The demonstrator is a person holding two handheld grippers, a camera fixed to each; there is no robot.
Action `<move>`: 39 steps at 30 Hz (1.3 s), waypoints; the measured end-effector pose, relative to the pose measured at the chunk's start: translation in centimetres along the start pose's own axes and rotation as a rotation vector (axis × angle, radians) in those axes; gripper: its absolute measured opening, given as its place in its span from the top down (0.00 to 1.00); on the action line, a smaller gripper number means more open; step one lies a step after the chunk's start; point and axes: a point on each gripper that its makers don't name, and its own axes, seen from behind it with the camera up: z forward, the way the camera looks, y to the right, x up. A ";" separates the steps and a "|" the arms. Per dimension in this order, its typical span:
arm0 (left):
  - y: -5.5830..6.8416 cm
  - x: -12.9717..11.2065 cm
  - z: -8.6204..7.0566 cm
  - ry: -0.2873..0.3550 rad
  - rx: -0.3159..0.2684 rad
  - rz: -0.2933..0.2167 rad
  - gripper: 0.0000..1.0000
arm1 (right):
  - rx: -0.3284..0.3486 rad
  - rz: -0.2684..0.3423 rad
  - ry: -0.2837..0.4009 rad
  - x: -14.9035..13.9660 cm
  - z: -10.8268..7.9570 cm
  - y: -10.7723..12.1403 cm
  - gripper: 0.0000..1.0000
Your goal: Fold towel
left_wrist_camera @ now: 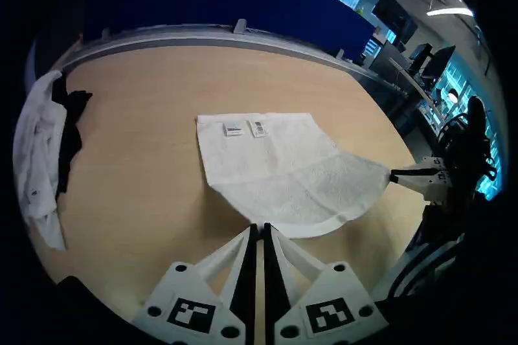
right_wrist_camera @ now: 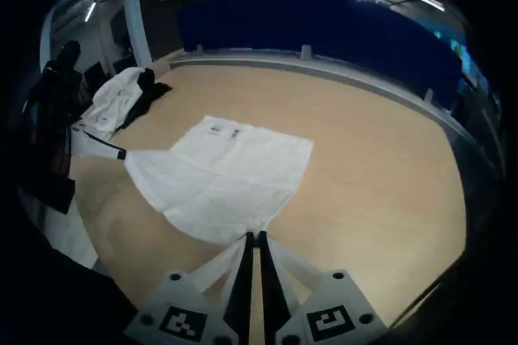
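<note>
The left tool is pressed together on one near corner of the towel. The right tool pinches the other corner. The towel's far part lies flat on the surface.

Open-plan office.
A wide wooden desk backs onto a blue divider screen, with computer monitors and ceiling strip lights beyond.
</note>
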 end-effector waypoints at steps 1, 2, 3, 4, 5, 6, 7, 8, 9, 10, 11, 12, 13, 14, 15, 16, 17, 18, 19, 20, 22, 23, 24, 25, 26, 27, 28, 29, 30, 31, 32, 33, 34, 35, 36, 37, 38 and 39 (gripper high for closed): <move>0.1 0.0 -0.2 -0.001 -0.003 -0.006 0.93 | 0.002 0.000 0.003 0.3 -0.3 0.0 0.93; 0.2 0.0 -0.4 -0.001 -0.006 -0.011 0.93 | 0.005 0.000 0.006 0.6 -0.7 0.0 0.93; 0.2 0.0 -0.7 -0.002 -0.007 -0.015 0.93 | 0.006 0.000 0.008 0.7 -1.0 -0.1 0.93; 0.2 0.0 -0.9 -0.003 -0.009 -0.018 0.93 | 0.007 0.001 0.008 0.9 -1.3 -0.1 0.93; 0.3 0.0 -1.1 -0.004 -0.010 -0.020 0.93 | 0.008 0.002 0.009 1.0 -1.5 -0.1 0.93; 0.2 -0.2 -1.2 -0.006 -0.008 -0.020 0.93 | 0.008 0.004 0.007 1.0 -1.7 -0.1 0.93; 0.2 -0.3 -1.3 -0.009 -0.007 -0.019 0.93 | 0.007 0.006 0.006 1.0 -1.8 -0.1 0.93; 0.1 -0.4 -1.5 -0.011 -0.005 -0.018 0.93 | 0.007 0.008 0.004 0.9 -1.9 0.0 0.94; 0.1 -0.6 -1.5 -0.015 -0.004 -0.019 0.93 | 0.006 0.010 0.001 0.9 -1.8 0.0 0.93; 0.1 -0.7 -1.4 -0.019 -0.003 -0.019 0.93 | 0.006 0.012 -0.001 0.8 -1.8 0.1 0.93; 0.0 -0.8 -1.4 -0.023 -0.002 -0.019 0.93 | 0.006 0.013 -0.003 0.8 -1.8 0.1 0.93; 0.1 -0.8 -1.4 -0.022 -0.003 -0.021 0.93 | 0.005 0.012 -0.004 0.9 -1.7 0.2 0.93; 0.1 -0.7 -1.4 -0.020 -0.004 -0.023 0.93 | 0.004 0.010 -0.004 1.0 -1.7 0.3 0.93; 0.2 -0.6 -1.3 -0.018 -0.005 -0.025 0.93 | 0.003 0.009 -0.005 1.0 -1.6 0.3 0.93; 0.2 -0.2 -1.3 -0.015 -0.006 -0.028 0.93 | 0.001 0.005 -0.005 1.3 -1.5 0.5 0.93; 0.3 0.1 -1.2 -0.012 -0.007 -0.031 0.93 | -0.001 0.001 -0.005 1.5 -1.5 0.6 0.93; 0.3 0.4 -1.2 -0.009 -0.007 -0.034 0.93 | -0.003 -0.003 -0.006 1.7 -1.4 0.8 0.93; 0.2 0.9 -1.1 -0.006 -0.007 -0.040 0.93 | -0.005 -0.007 -0.006 1.9 -1.2 1.0 0.93; 0.1 1.3 -1.0 -0.003 -0.007 -0.044 0.93 | -0.007 -0.010 -0.006 2.2 -1.1 1.3 0.93; 0.1 1.7 -0.9 0.000 -0.007 -0.049 0.93 | -0.010 -0.014 -0.007 2.5 -1.0 1.6 0.93; -0.2 2.8 -0.4 0.008 -0.007 -0.060 0.93 | -0.013 -0.017 -0.005 3.2 -0.4 2.3 0.94; -0.3 3.3 -0.2 0.012 -0.008 -0.065 0.93 | -0.015 -0.018 -0.004 3.5 -0.1 2.6 0.93; -0.4 3.8 0.2 0.015 -0.008 -0.069 0.93 | -0.017 -0.017 -0.002 4.0 0.4 3.0 0.93; -0.6 4.4 0.5 0.018 -0.008 -0.072 0.93 | -0.018 -0.016 -0.001 4.4 0.8 3.4 0.93; -0.7 4.9 0.9 0.021 -0.008 -0.076 0.93 | -0.019 -0.014 0.001 4.7 1.2 3.8 0.93; -1.0 5.4 1.4 0.023 -0.006 -0.078 0.93 | -0.020 -0.012 0.002 5.2 1.8 4.2 0.93; -1.2 5.9 1.8 0.025 -0.004 -0.080 0.93 | -0.022 -0.010 0.003 5.5 2.3 4.5 0.93; -1.5 6.3 2.3 0.026 -0.002 -0.082 0.93 | -0.023 -0.008 0.004 5.9 2.8 4.9 0.93; -1.8 6.7 2.9 0.026 0.003 -0.084 0.93 | -0.024 -0.005 0.004 6.3 3.4 5.3 0.94; -2.1 7.1 3.5 0.025 0.007 -0.087 0.93 | -0.025 -0.002 0.003 6.5 4.0 5.6 0.93; -2.5 7.5 4.1 0.024 0.011 -0.089 0.93 | -0.027 0.001 0.003 6.8 4.5 6.0 0.93; -2.8 7.8 4.7 0.023 0.016 -0.091 0.93 | -0.026 0.005 -0.001 7.0 5.2 6.3 0.93; -3.1 8.0 5.3 0.021 0.021 -0.092 0.93 | -0.026 0.009 -0.005 7.1 5.8 6.5 0.93; -3.4 8.3 5.8 0.020 0.026 -0.093 0.93 | -0.025 0.013 -0.009 7.2 6.4 6.8 0.93; -3.7 8.5 6.4 0.016 0.030 -0.093 0.93 | -0.025 0.017 -0.015 7.2 7.0 7.0 0.93; -4.0 8.6 6.9 0.013 0.034 -0.093 0.93 | -0.024 0.021 -0.021 7.2 7.5 7.3 0.93; -4.2 8.8 7.5 0.009 0.038 -0.092 0.93 | -0.024 0.024 -0.026 7.2 8.1 7.5 0.93; -4.4 8.8 8.0 0.005 0.040 -0.093 0.93 | -0.025 0.027 -0.032 7.1 8.6 7.8 0.93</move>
